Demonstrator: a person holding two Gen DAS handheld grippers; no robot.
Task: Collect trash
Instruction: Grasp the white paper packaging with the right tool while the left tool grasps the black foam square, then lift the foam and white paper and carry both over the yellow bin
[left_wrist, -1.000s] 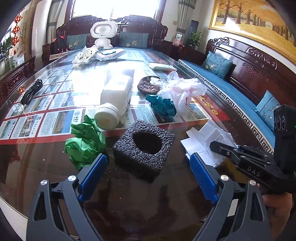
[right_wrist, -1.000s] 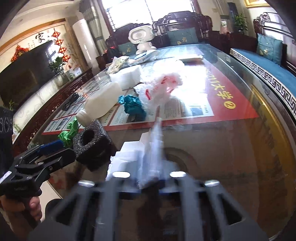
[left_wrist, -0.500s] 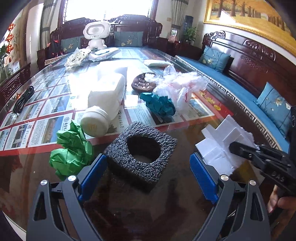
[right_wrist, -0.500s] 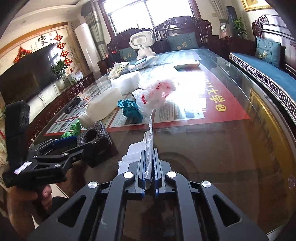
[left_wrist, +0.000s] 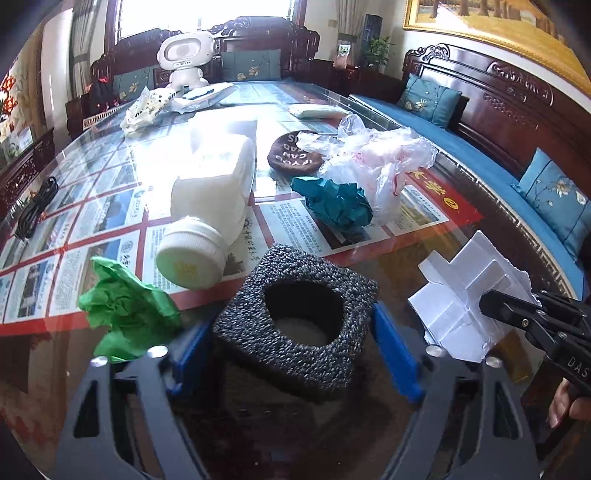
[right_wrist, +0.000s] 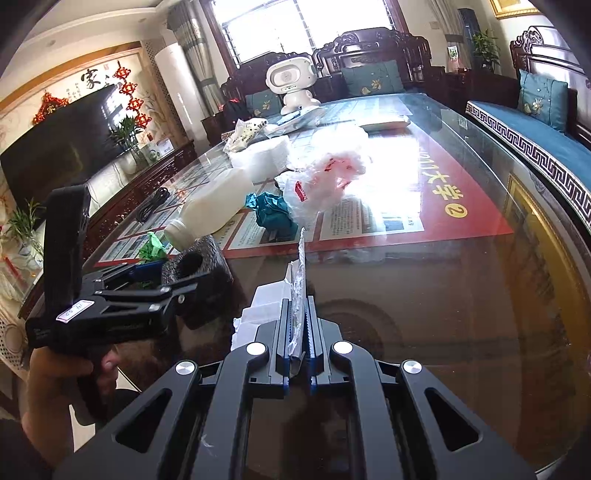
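Two hand-held grippers: right (right_wrist: 298, 332) pinching white foam scrap (left_wrist: 467, 295); left (left_wrist: 295, 350) spread around black foam block (left_wrist: 297, 314). Close squarely, six o'clock approach.

The glass-topped table (left_wrist: 424, 254) carries scattered items. Near: black foam block (left_wrist: 299, 321) and green paper wad (left_wrist: 125, 310). Farther: white bottle (left_wrist: 210, 206) on its side, teal paper wad (left_wrist: 336, 203), plastic bag (left_wrist: 376, 162).

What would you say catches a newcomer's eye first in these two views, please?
Probably the black foam block with a round hole, sitting between the left gripper fingers, blue pads close to its sides. Next, the white foam piece clamped in the right gripper, held above the glass table. Behind lie a white bottle on its side and green crumpled paper.
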